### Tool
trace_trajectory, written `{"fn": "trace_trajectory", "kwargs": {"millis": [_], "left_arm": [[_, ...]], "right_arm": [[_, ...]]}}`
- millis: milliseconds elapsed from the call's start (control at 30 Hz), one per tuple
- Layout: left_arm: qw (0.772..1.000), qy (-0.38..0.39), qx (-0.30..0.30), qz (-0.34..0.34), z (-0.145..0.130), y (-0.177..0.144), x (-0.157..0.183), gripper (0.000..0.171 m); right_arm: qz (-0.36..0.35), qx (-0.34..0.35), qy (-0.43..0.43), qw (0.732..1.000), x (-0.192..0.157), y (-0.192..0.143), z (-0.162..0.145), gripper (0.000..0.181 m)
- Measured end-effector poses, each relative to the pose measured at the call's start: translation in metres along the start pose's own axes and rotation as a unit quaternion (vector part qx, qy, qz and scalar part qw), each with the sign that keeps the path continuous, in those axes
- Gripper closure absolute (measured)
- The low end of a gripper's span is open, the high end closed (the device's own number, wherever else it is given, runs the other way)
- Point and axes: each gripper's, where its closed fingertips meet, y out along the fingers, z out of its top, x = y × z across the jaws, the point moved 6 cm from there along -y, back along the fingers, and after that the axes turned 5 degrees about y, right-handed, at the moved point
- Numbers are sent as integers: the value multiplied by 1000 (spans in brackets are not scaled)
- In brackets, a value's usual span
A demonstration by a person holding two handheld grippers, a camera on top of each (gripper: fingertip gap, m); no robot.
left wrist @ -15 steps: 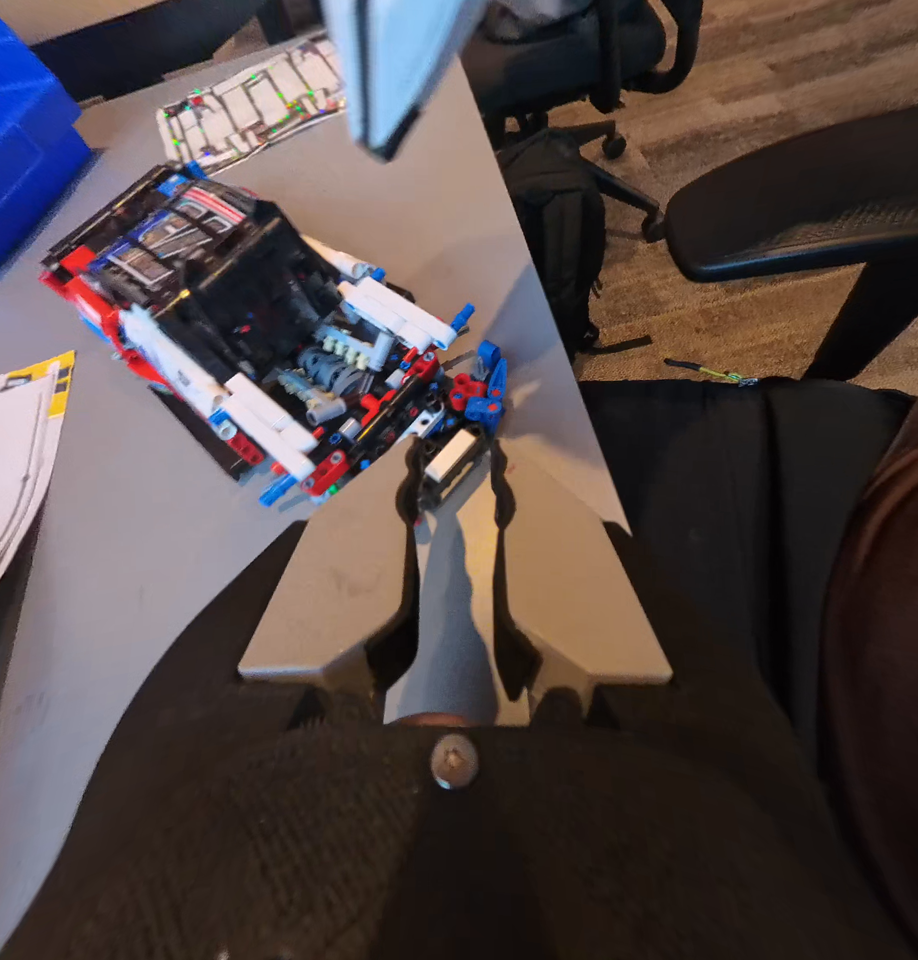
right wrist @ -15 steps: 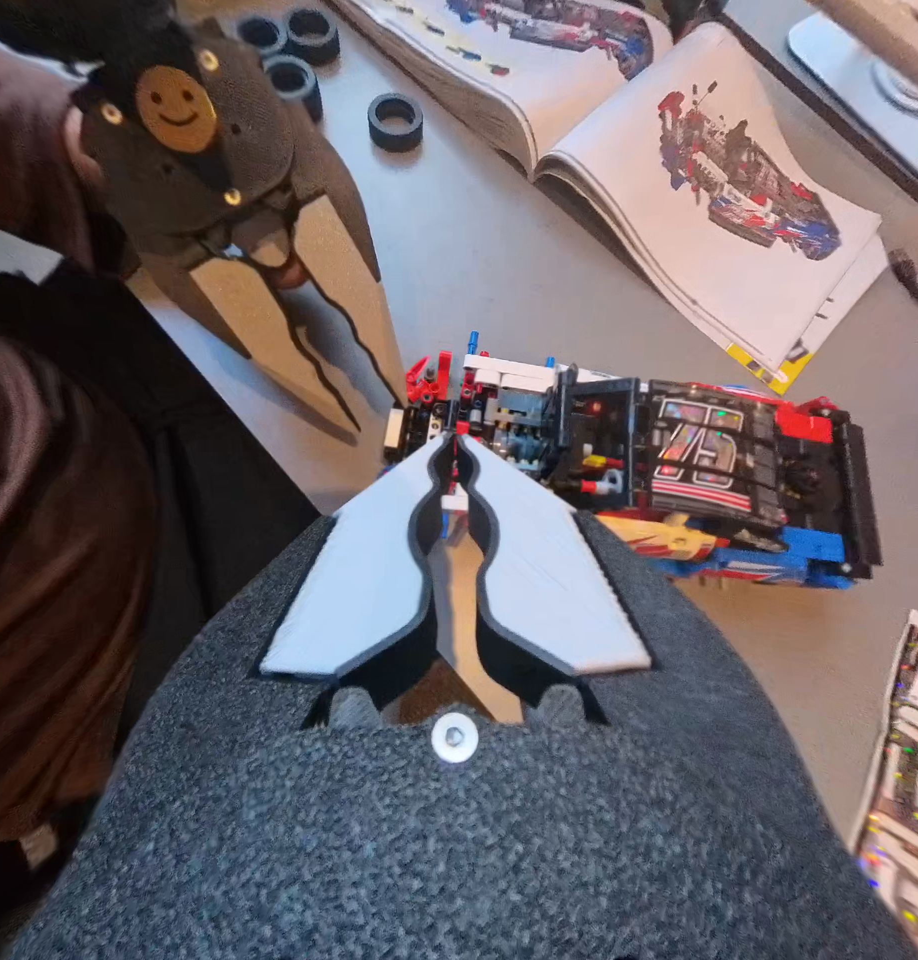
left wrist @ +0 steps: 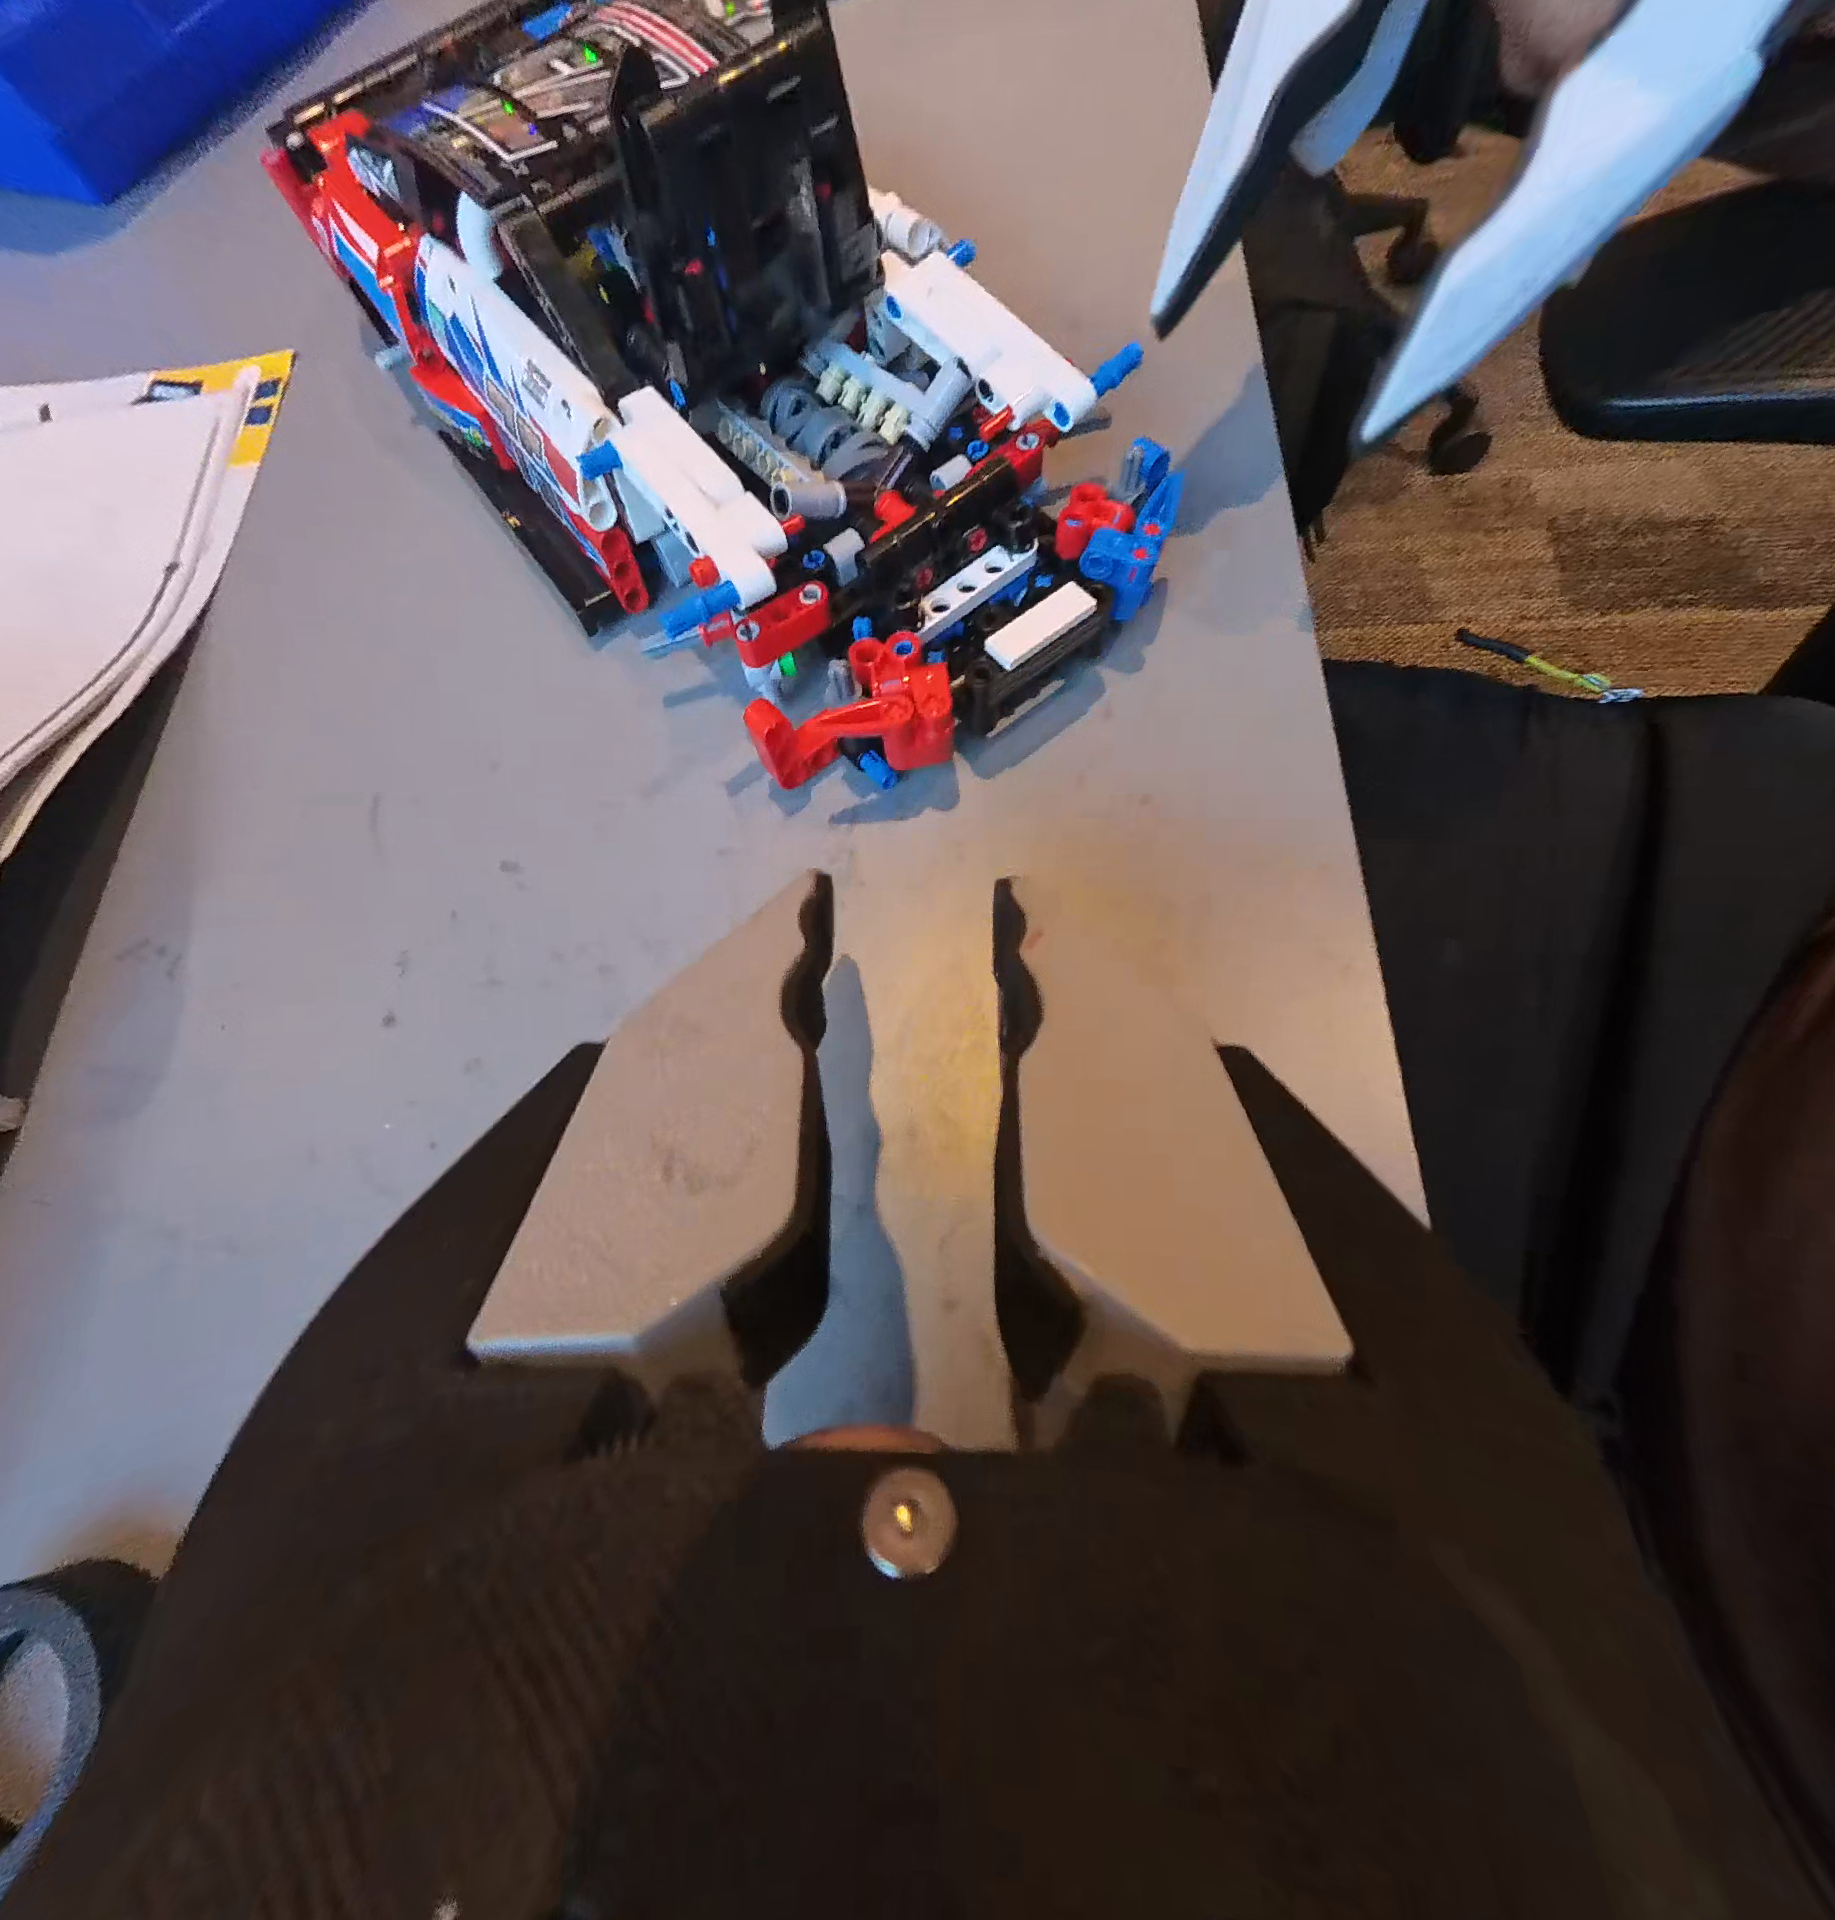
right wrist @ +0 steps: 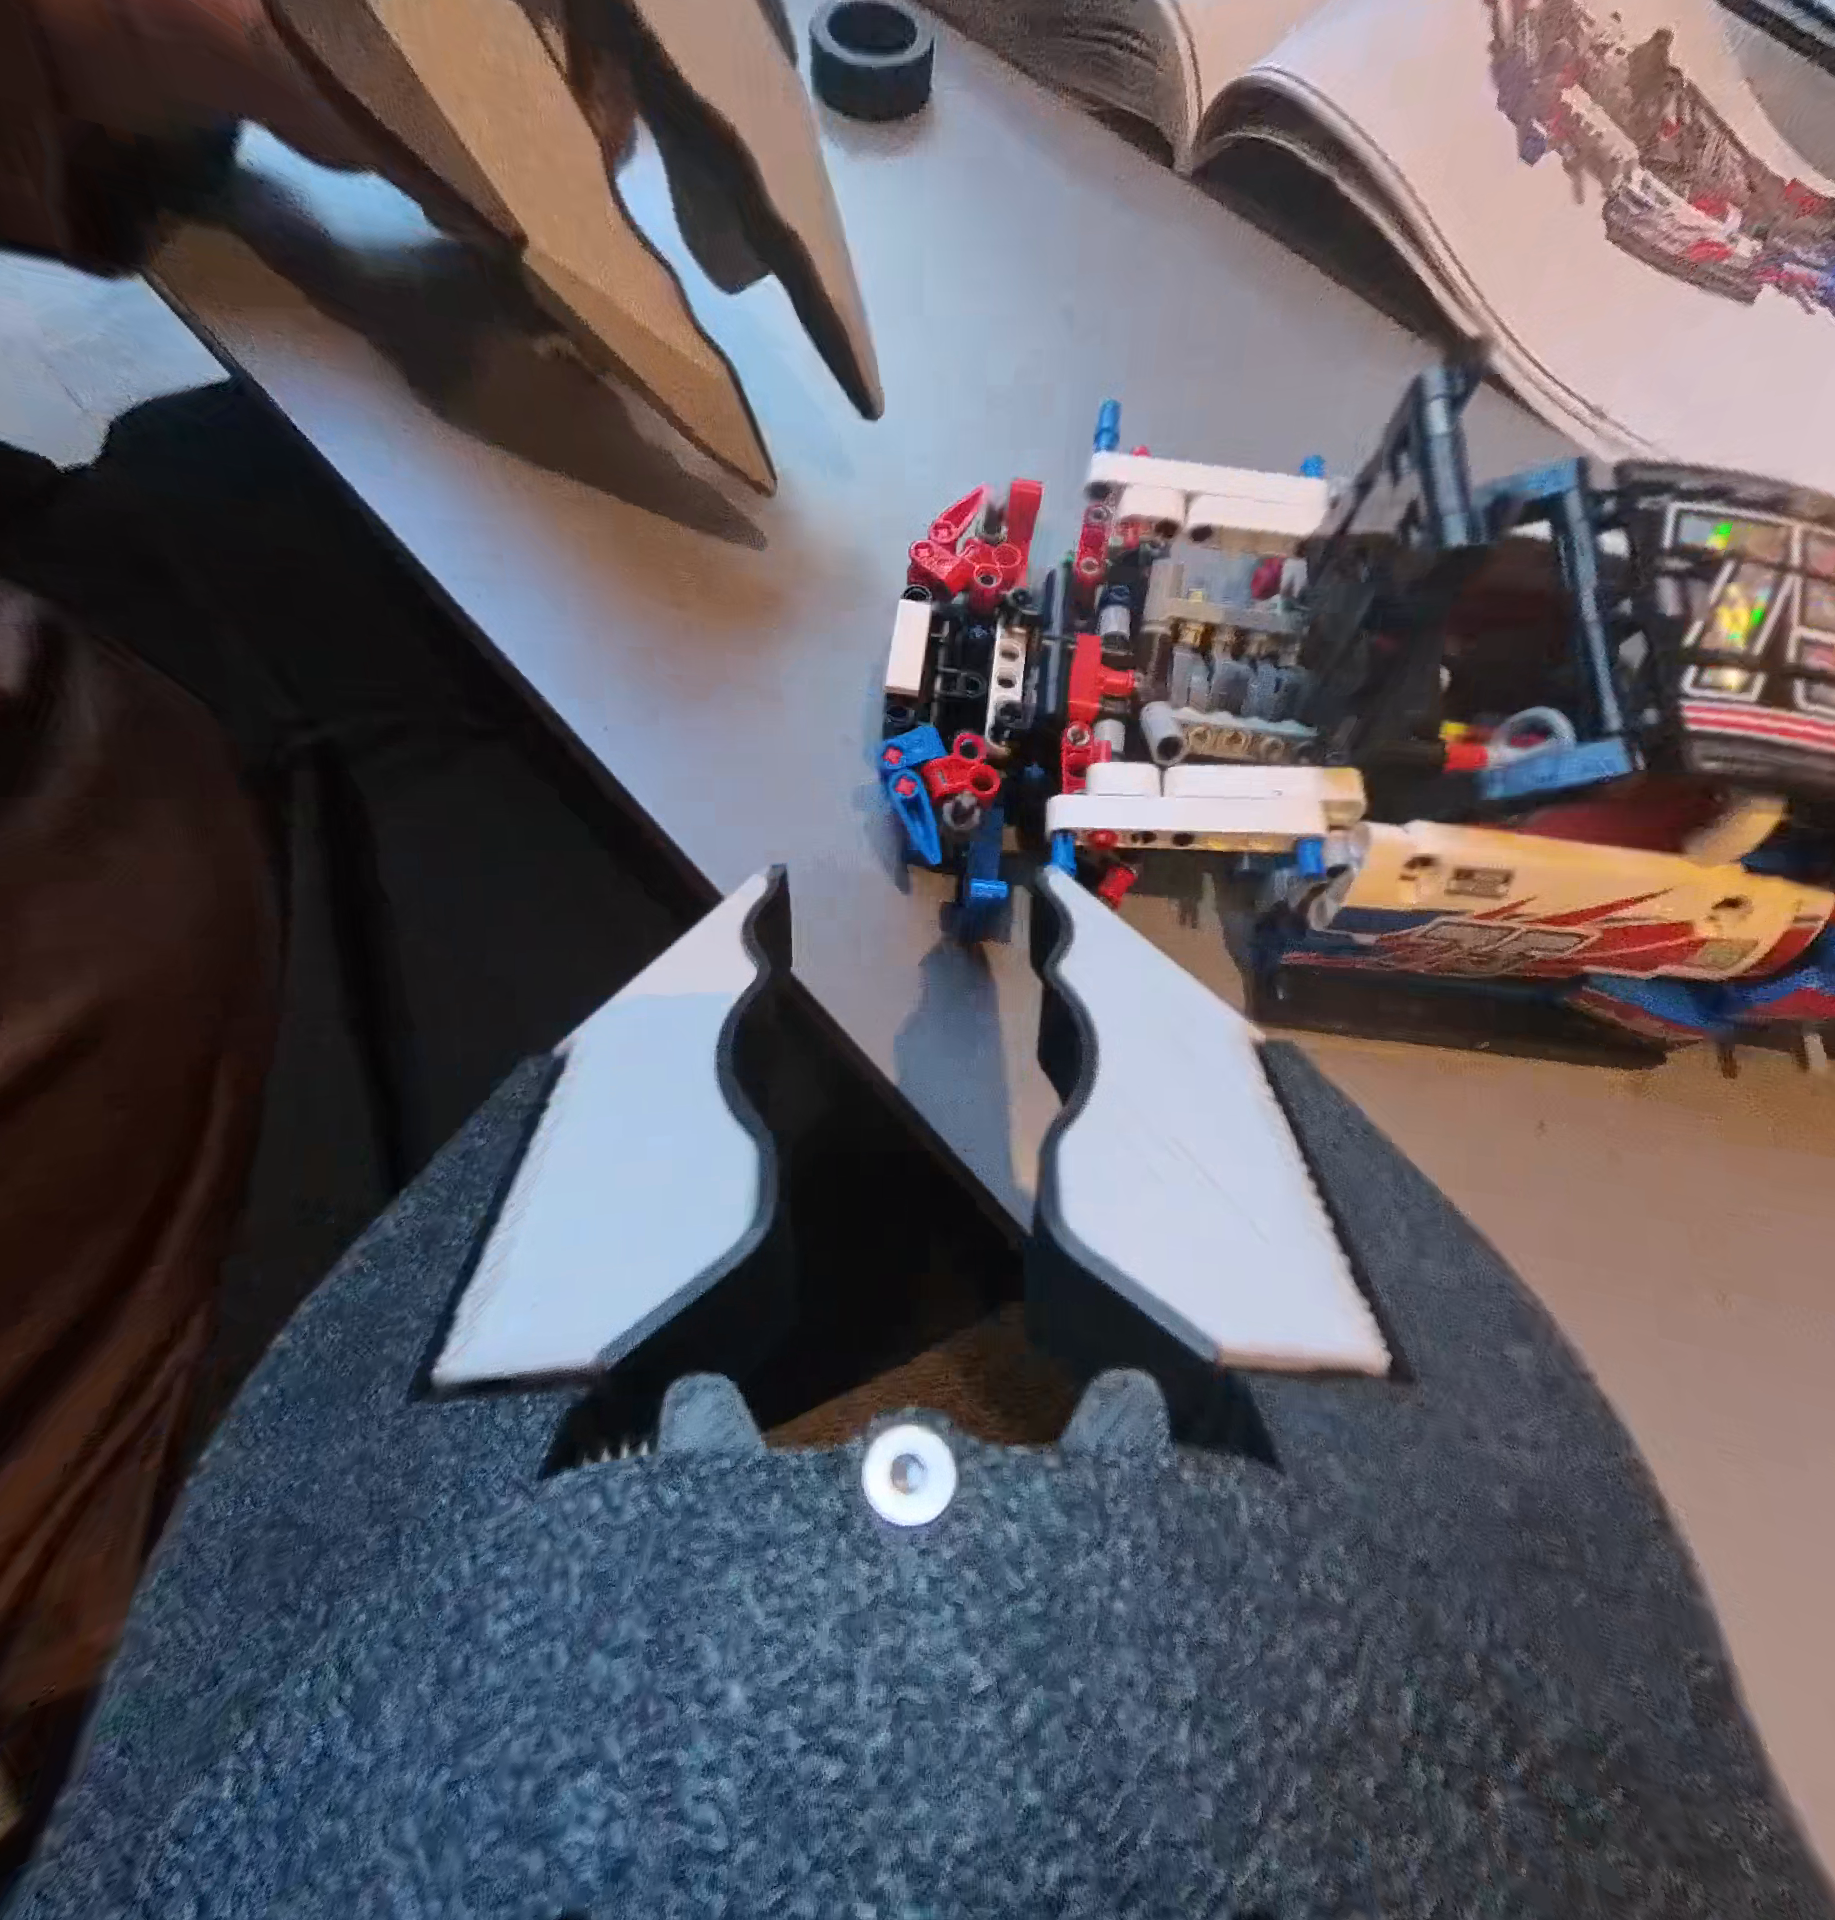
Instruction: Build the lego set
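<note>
Grey desk (left wrist: pixel 393 935) carries the lego car (left wrist: pixel 705 416) at its far middle, unfinished end nearest. Half a second ago both tools worked at that end; now the left tool (left wrist: pixel 908 894) has drawn back, jaws moderately apart and empty, and the right tool (right wrist: pixel 908 894) has opened wide, also empty. Probably a piece was just seated; next comes fetching another. A manual (right wrist: pixel 1515 208) lies open behind.
</note>
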Motion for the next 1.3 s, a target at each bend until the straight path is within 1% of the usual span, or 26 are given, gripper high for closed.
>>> {"fn": "trace_trajectory", "kwargs": {"millis": [100,300,433,500,567,633,700,800,833,967,1133,1233,1300], "left_arm": [[1000,1,-3,3,0,1,0,144],[1000,-15,4,-16,0,1,-2,144],[1000,-16,13,-17,1,-1,-2,144],[1000,-13,15,-16,1,-1,-2,144],[1000,-9,15,-18,1,-1,-1,144],[1000,-3,13,-20,1,-1,1,144],[1000,3,10,-24,1,0,2,144],[999,14,3,-29,0,2,5,144],[999,19,1,-28,0,2,6,144],[1000,22,1,-12,-2,-3,9,144],[1000,2,5,6,-17,-27,8,144],[999,-26,-2,26,-32,-45,-1,145],[998,-53,-1,38,-42,-58,-9,145]], "right_arm": [[-18,-14,-56,998,-7,8,5,135],[-28,-34,-101,994,-10,26,15,139],[-23,-73,-135,988,-5,36,23,144],[-2,-116,-142,983,-1,39,18,147],[-10,-142,-165,976,4,41,18,154],[-4,-165,-184,969,4,42,20,155],[8,-180,-184,966,6,40,22,156],[33,-173,-167,970,5,41,25,155],[29,-173,-176,969,6,42,24,157],[24,-166,-200,965,5,38,18,156],[14,-164,-218,962,8,27,8,156],[14,-158,-195,968,9,21,9,150],[13,-143,-178,973,11,16,13,150]]}}
